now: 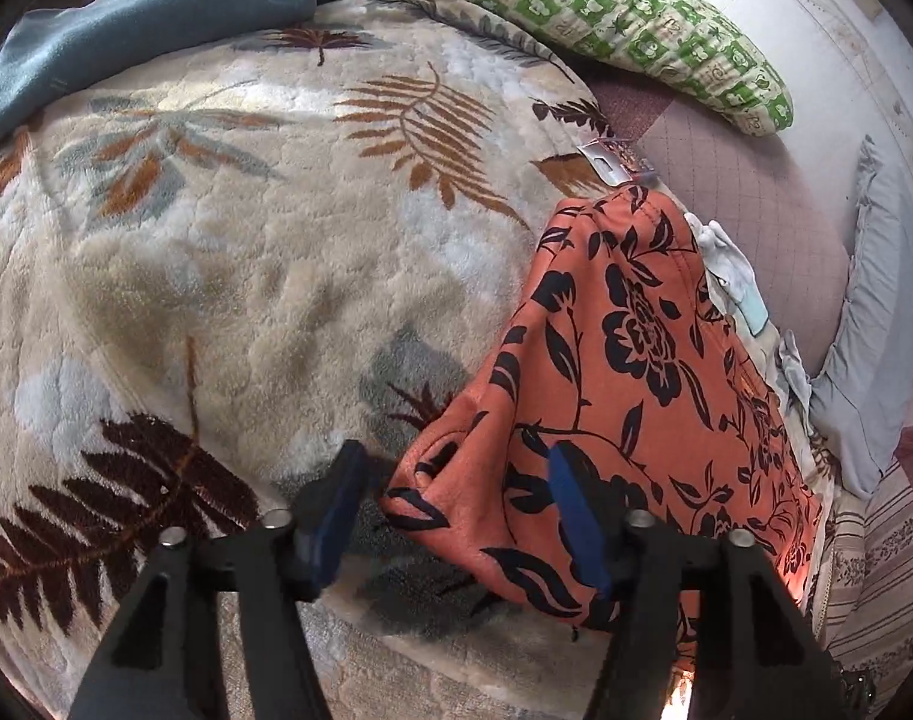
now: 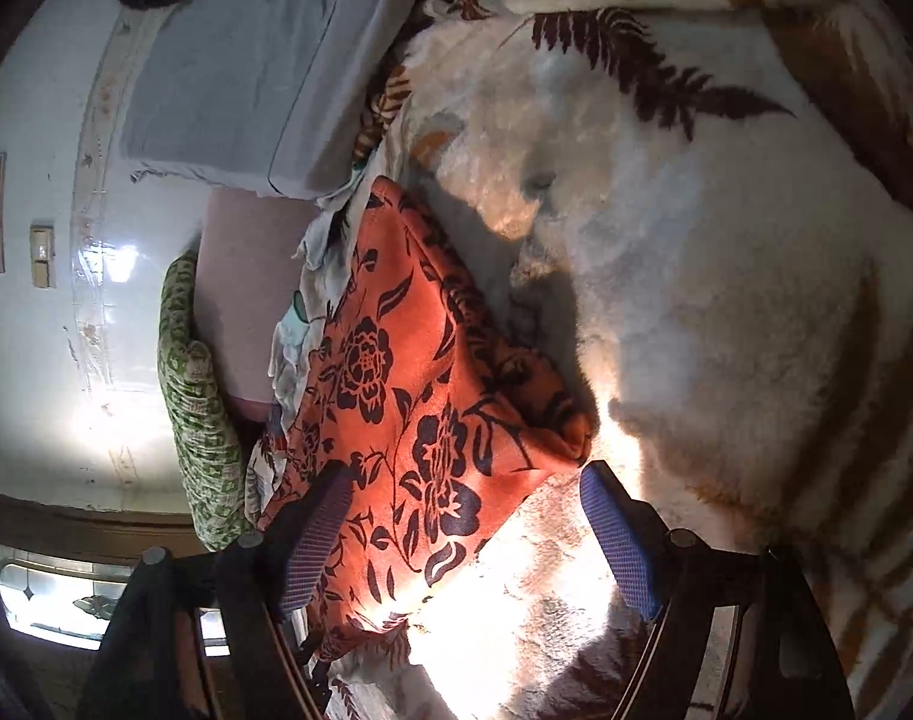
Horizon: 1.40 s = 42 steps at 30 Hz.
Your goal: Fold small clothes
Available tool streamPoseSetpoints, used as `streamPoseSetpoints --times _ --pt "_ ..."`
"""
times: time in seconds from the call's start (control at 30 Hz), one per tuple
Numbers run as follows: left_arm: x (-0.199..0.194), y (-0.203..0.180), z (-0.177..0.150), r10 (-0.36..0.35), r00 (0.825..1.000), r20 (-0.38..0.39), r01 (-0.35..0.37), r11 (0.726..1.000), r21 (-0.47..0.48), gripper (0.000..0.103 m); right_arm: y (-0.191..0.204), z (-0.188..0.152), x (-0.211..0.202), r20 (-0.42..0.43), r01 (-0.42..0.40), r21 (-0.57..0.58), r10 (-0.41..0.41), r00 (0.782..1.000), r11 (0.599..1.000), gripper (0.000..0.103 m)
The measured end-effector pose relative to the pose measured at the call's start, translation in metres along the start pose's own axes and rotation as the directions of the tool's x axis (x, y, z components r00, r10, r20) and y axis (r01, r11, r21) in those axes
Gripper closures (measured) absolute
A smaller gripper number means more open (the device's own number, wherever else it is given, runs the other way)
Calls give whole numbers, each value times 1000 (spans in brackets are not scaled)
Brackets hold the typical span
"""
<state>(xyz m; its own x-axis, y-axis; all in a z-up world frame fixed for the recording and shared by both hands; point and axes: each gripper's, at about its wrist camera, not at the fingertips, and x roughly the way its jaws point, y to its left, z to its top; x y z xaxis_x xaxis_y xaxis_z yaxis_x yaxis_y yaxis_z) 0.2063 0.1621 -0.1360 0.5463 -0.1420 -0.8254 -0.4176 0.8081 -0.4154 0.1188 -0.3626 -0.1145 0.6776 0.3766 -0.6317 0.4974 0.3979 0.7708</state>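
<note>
Left claw (image 1: 456, 498) is open, 2 blue pads apart, pointing down at the bed. A corner of the orange floral cloth (image 1: 624, 372) lies betw. its fingers, the fold tip just inside the left pad; can't tell if the right pad touches the fabric it overlaps, and the left pad shows a gap, so no grip. The cloth spreads ahead & to the right of this claw, flat on a cream fleece blanket w/ leaf print (image 1: 264, 276). Far ahead-left sits a blue-grey folded cloth (image 1: 126, 30); far ahead-right a green-checked pillow (image 1: 606, 18). Right of the orange cloth, a few pale garments (image 1: 729, 276) poke out from beneath its edge, w/ a grey pillow (image 1: 870, 324) beyond.

Right claw (image 2: 462, 534) is also open, wide. The orange cloth (image 2: 408, 396) runs from ahead of it down past its left pad, overlapping that pad's side; the right pad hangs over bare, sunlit blanket (image 2: 696, 276), apart from the cloth. Nothing is pinched.
</note>
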Motion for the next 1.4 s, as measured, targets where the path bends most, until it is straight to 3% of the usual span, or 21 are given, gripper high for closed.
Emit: streamPoseSetpoints --times 0.07,0.13,0.17,0.23,0.27,0.37,0.5,0.7,0.8,0.93,1.03,1.1,1.2,1.27,1.33,1.37,1.4 --pt "2 -3 -2 4 1000 1 -4 1000 7 30 -1 6 13 -66 -10 23 12 998 1000 21" --pt "5 -8 -4 -5 1000 -3 5 1000 21 31 10 4 24 -87 4 -26 -6 996 1000 21" --pt "6 -10 -4 -15 1000 4 15 999 36 42 16 4 33 -98 23 -66 -29 995 998 21" --pt "11 -15 -3 -3 1000 -11 4 997 83 84 13 7 49 -125 39 -45 -44 991 998 23" --pt "11 -14 -1 -14 1000 -17 15 997 72 84 10 8 55 -132 42 -32 -45 990 999 32" --pt "6 -18 4 -14 1000 -11 15 996 87 87 14 12 57 -117 82 -86 -92 989 993 81" --pt "-16 -30 8 -12 999 35 7 991 134 88 32 14 54 -111 89 -180 -110 988 980 89" --pt "-91 -43 1 -70 985 155 43 983 176 88 72 8 10 -44 4 -273 -16 999 962 92" --pt "-126 -32 -14 -96 981 166 66 982 176 88 79 6 -22 -24 -32 -299 26 999 954 92" --pt "-148 7 -37 -71 988 135 50 987 155 87 59 -14 -62 -47 -70 -294 59 997 953 92" --pt "-132 39 -61 -33 998 50 26 990 136 83 24 -42 -76 -77 -19 -288 -4 997 958 90" --pt "-112 54 -69 42 999 -2 -41 992 123 81 -4 -54 -69 -112 19 -281 -52 992 960 88" --pt "-106 68 -65 33 999 -33 -30 996 81 76 -31 -53 -58 -130 69 -249 -104 986 966 78" --pt "-125 64 -58 57 997 55 -62 994 95 76 -27 -51 -69 -93 66 -285 -96 991 956 70" --pt "-148 55 -52 108 978 179 -132 983 125 75 -13 -46 -87 -23 83 -340 -96 995 937 38" --pt "-157 52 -48 110 968 225 -142 981 132 75 -4 -43 -97 20 92 -361 -90 996 928 32" --pt "-165 48 -46 97 961 259 -136 981 138 75 6 -40 -106 53 83 -381 -67 996 921 32"
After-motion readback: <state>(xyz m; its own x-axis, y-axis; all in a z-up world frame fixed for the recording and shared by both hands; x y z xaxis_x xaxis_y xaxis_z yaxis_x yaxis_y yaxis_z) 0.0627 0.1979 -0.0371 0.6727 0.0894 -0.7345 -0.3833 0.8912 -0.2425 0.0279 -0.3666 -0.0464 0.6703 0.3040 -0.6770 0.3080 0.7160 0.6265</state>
